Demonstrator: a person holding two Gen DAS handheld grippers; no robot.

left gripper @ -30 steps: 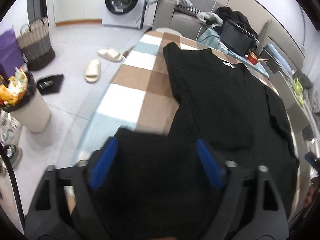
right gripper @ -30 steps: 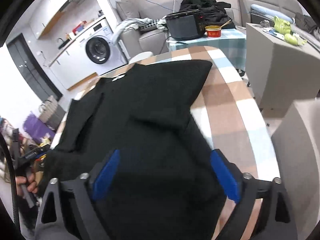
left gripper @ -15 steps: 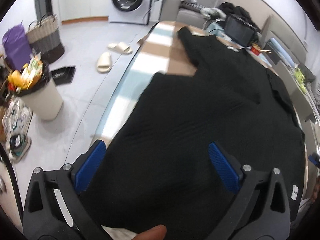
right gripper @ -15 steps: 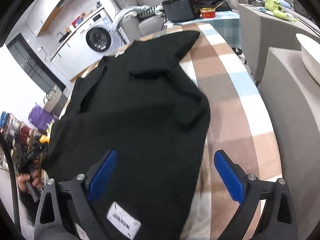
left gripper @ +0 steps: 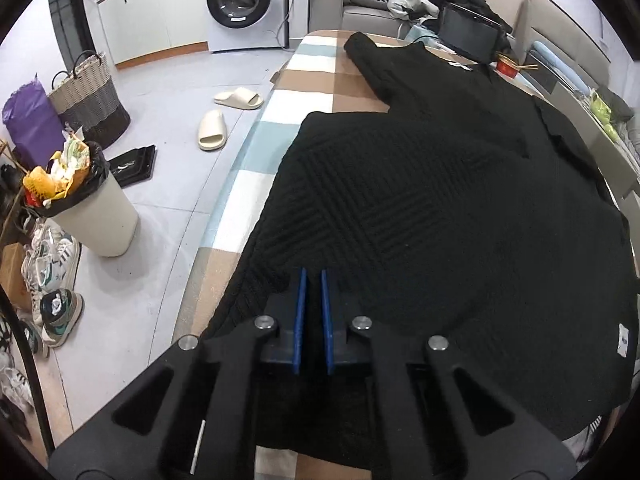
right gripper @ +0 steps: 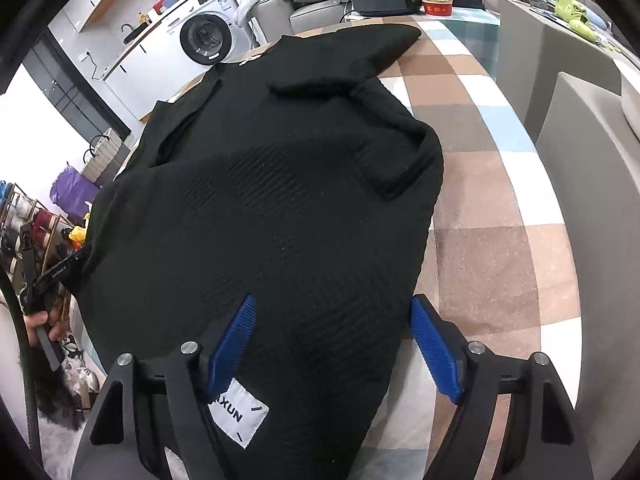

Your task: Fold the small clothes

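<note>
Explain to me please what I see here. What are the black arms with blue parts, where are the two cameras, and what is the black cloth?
No robot is here. A person holds a two-finger gripper in each hand, and a fisheye camera on each one looks forward along its blue-padded fingers. That is why the pictures bulge.

One picture comes from the left gripper. Its pads are pressed nearly together at the near edge of the black knit sweater, so it seems to pinch the cloth.

The other comes from the right gripper. Its pads stand wide apart, with the sweater's hem and white label between them; nothing is clamped.

The sweater lies partly folded on a table with a checked cloth. Behind are a washing machine and a sofa.
</note>
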